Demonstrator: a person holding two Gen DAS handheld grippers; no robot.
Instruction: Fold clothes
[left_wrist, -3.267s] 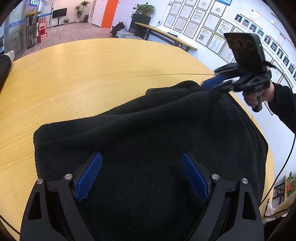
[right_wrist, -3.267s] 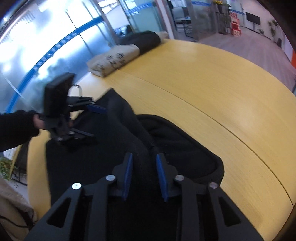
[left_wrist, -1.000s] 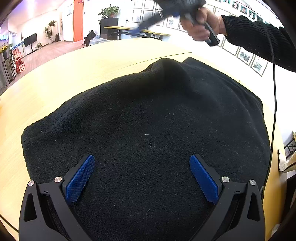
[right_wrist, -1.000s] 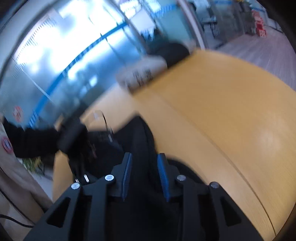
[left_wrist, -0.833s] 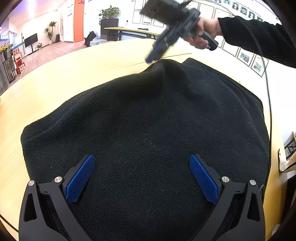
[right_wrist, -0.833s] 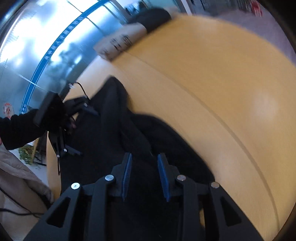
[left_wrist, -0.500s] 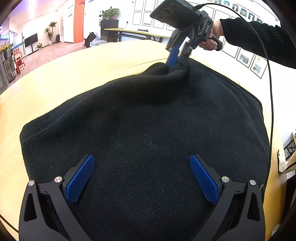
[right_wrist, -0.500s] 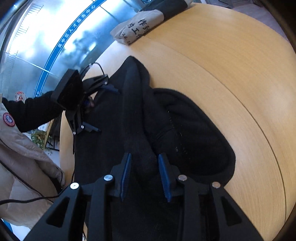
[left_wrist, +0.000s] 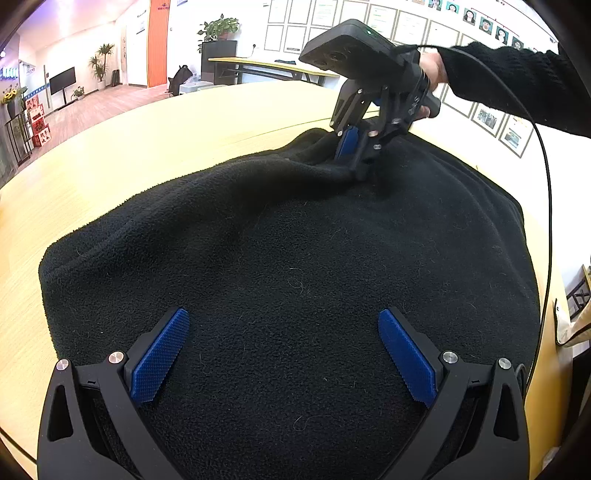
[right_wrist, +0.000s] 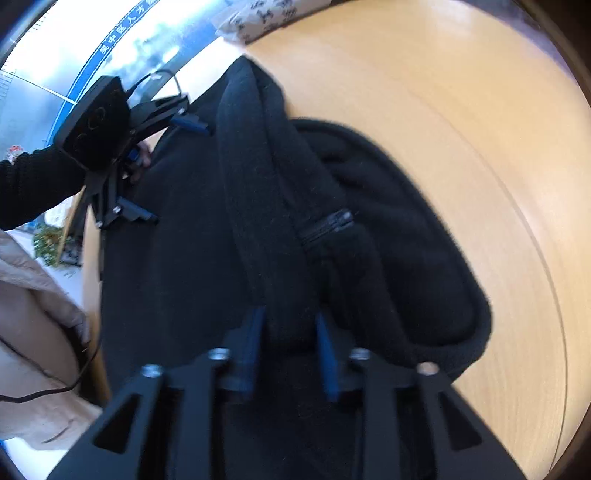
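a black fleece (left_wrist: 295, 258) lies spread on the yellow table (left_wrist: 147, 140). the left claw (left_wrist: 284, 350) hangs over its near part with the jaws wide apart, and nothing is between them. the right claw (right_wrist: 290, 336) is clamped on a thick fold of the fleece at the far edge, its blue pads (right_wrist: 253, 339) pressing the cloth from both sides. a short zipper (right_wrist: 325, 225) shows beside this fold. a printed bag (right_wrist: 273, 14) lies on the table further away.
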